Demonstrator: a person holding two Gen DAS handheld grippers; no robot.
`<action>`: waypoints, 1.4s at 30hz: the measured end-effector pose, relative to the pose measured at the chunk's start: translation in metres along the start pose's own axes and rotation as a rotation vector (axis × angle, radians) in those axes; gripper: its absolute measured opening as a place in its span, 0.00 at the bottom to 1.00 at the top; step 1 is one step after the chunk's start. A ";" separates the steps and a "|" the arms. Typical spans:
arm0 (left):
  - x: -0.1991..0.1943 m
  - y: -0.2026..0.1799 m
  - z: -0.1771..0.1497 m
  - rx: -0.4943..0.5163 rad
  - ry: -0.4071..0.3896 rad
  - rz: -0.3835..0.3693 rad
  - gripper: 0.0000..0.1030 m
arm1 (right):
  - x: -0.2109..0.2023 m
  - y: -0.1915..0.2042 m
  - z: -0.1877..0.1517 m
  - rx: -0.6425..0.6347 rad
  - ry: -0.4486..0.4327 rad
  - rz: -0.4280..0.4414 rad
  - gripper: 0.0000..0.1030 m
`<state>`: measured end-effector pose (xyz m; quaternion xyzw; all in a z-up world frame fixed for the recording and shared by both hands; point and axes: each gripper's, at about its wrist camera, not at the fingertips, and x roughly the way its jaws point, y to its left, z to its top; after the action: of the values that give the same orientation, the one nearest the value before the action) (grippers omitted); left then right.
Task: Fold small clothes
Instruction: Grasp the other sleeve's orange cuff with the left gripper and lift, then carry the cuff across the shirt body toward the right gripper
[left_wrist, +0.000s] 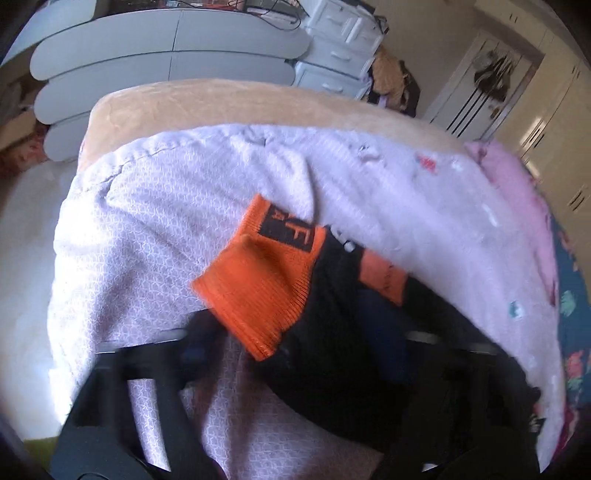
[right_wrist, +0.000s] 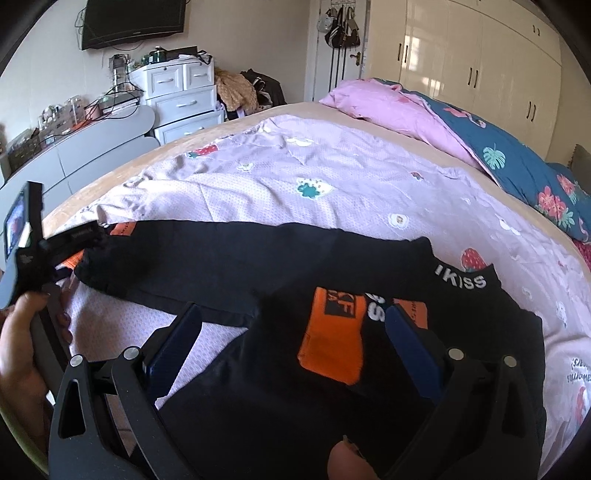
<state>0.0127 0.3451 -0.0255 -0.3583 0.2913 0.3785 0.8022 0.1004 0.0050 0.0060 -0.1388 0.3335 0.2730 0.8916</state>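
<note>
Left claw (left_wrist: 295, 332) stood apart, blurred, with the orange cuff (left_wrist: 262, 280) of the black garment (left_wrist: 332, 369) between its fingers on the bed (left_wrist: 184, 184).

Right claw (right_wrist: 291, 325) was spread wide over the garment (right_wrist: 221, 251), whose long axis ran leftward toward the left claw (right_wrist: 55, 251).

Black right tool (right_wrist: 291, 325), blue pads (right_wrist: 173, 339), silver screws; bare-skinned left hand (right_wrist: 18, 354)

black garment (right_wrist: 369, 258) collar — "IKISS", orange patch (right_wrist: 334, 334) — "KF"

Garment (right_wrist: 229, 258) on bedspread (right_wrist: 332, 177), pillows (right_wrist: 498, 147) behind.
</note>
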 end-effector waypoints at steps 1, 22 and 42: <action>-0.001 0.001 0.001 -0.001 -0.004 -0.017 0.30 | -0.001 -0.004 -0.002 0.011 0.001 0.000 0.96; -0.101 -0.054 0.004 0.155 -0.174 -0.418 0.03 | -0.038 -0.083 -0.033 0.212 -0.033 -0.053 0.96; -0.167 -0.173 -0.041 0.393 -0.163 -0.639 0.03 | -0.078 -0.170 -0.058 0.405 -0.099 -0.153 0.96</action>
<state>0.0547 0.1671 0.1359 -0.2392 0.1673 0.0735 0.9536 0.1193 -0.1890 0.0264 0.0320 0.3261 0.1384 0.9346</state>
